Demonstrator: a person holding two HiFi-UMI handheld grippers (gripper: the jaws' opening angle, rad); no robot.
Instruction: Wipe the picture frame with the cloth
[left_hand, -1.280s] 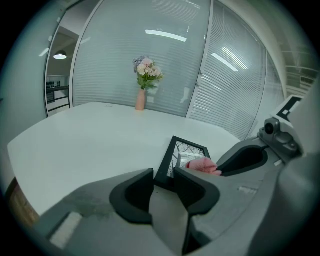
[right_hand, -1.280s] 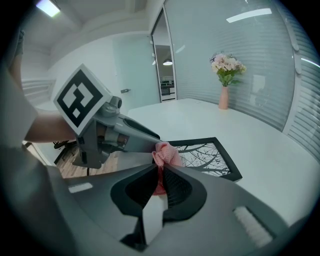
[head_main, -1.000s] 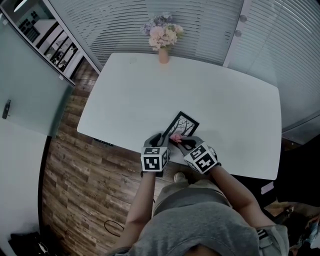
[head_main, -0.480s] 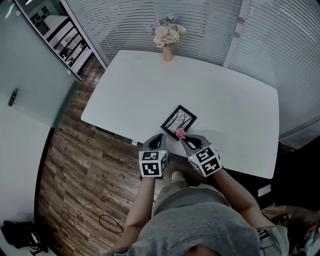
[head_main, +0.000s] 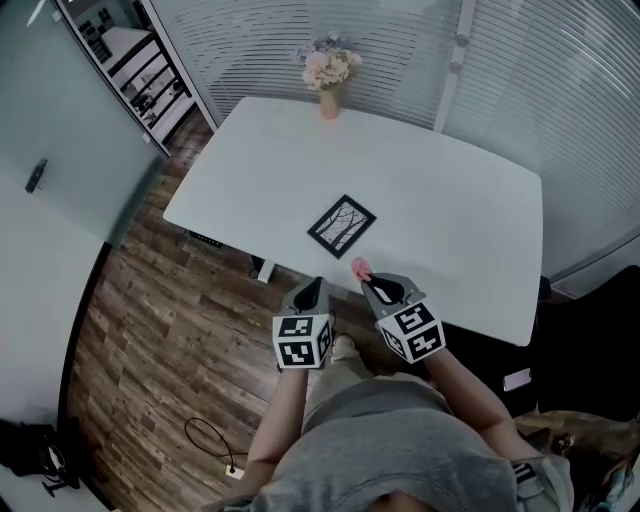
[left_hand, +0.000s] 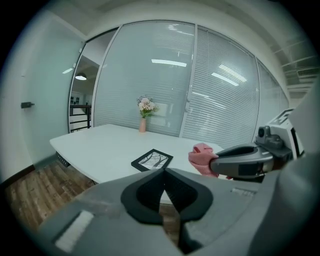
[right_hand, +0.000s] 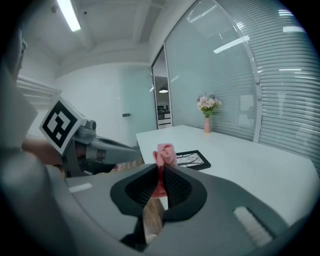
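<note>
Two grippers are hovering at the white table's (head_main: 450, 200) near edge: the left gripper (head_main: 312, 285), jaws just closed, is clenching nothing; the right gripper (head_main: 369, 281) is pinching the pink cloth (head_main: 359, 267); the picture frame (head_main: 341, 225) is lying flat beyond them.

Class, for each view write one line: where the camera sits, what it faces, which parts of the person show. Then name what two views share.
Head view: on the person's head, facing steeply down at the table; forearms, torso, left gripper, right gripper show.
Left gripper view: rides that gripper, along its shut jaws toward the picture frame.
Right gripper view: rides that gripper, along jaws clamping the cloth.
Shared: both show picture frame and vase.
</note>
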